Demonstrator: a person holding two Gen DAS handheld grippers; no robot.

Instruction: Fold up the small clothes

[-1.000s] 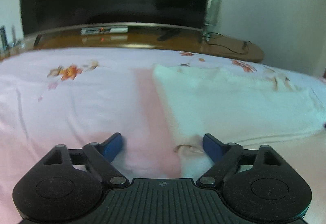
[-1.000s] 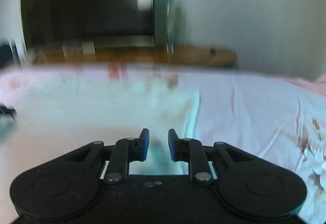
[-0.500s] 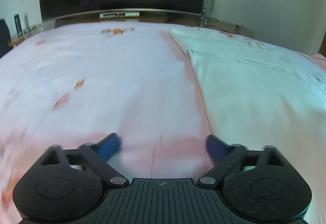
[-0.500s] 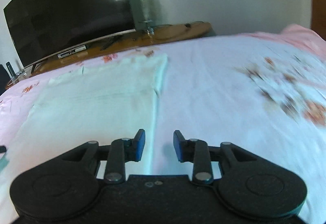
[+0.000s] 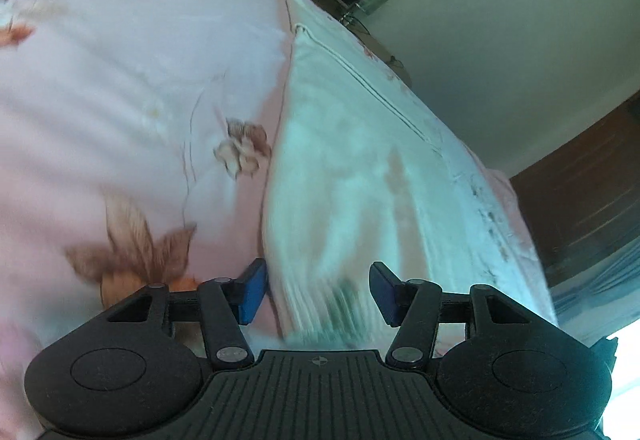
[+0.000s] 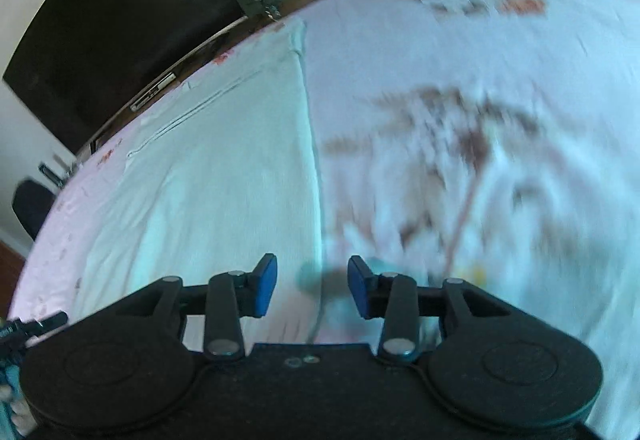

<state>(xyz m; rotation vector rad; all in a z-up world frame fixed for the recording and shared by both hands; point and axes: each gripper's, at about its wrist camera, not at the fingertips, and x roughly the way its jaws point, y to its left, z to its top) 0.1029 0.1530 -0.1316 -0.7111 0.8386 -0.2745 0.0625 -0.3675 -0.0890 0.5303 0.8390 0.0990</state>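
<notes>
Your left gripper [image 5: 316, 292] has its blue pads spread wide with nothing between them yet, and the near left corner of the white garment [image 5: 352, 175] lies right in that gap, its ribbed hem just ahead of the pads. Your right gripper [image 6: 312, 286] is also parted, more narrowly, straddling the garment's right side edge [image 6: 314, 167], which runs straight away from the fingers. So the cloth's long axis points away from you, each near corner has a gripper on it, and neither grip is closed. The fabric looks like soft, thin knit, lying flat with faint wrinkles and a raised seam [image 5: 384, 95] across its far part. It rests on a pink floral bedsheet [image 5: 120, 87], smooth and loose. Beyond the bed stands a dark television [image 6: 104, 39].
</notes>
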